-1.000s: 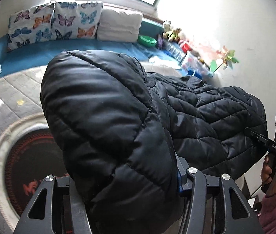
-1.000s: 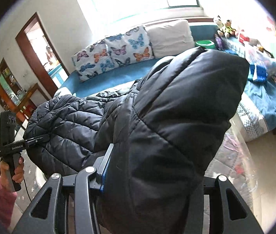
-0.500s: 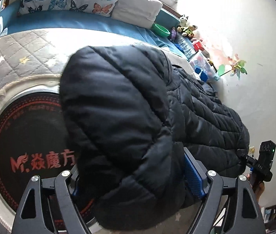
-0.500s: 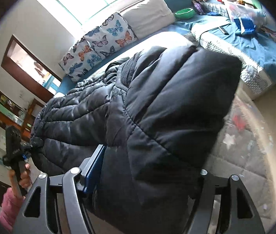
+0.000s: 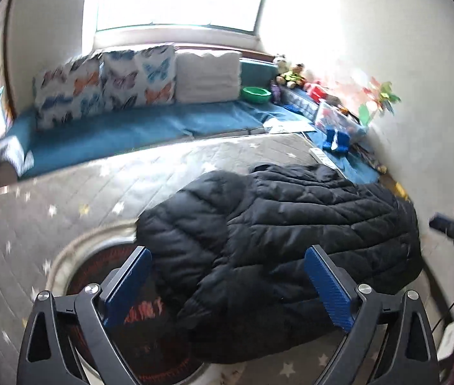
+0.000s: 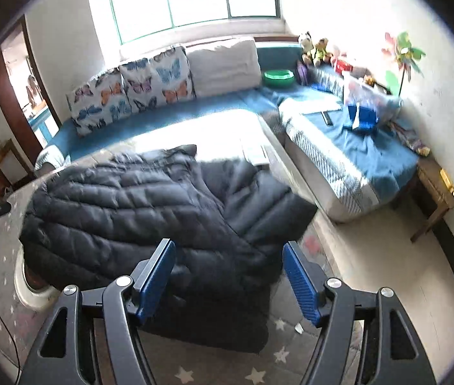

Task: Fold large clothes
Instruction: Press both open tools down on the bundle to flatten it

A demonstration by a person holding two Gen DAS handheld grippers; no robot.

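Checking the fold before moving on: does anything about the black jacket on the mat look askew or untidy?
The black puffer jacket lies folded on the grey star mat, but unevenly: its edges are not lined up, and its surface is lumpy. Nothing looks spilled or damaged.

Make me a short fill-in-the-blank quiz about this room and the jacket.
1. The puffy jacket lying on the grey rug is ____ in colour.
2. The cushions on the blue sofa are printed with ____.
3. The bowl on the sofa is ____.

Missing words: black; butterflies; green
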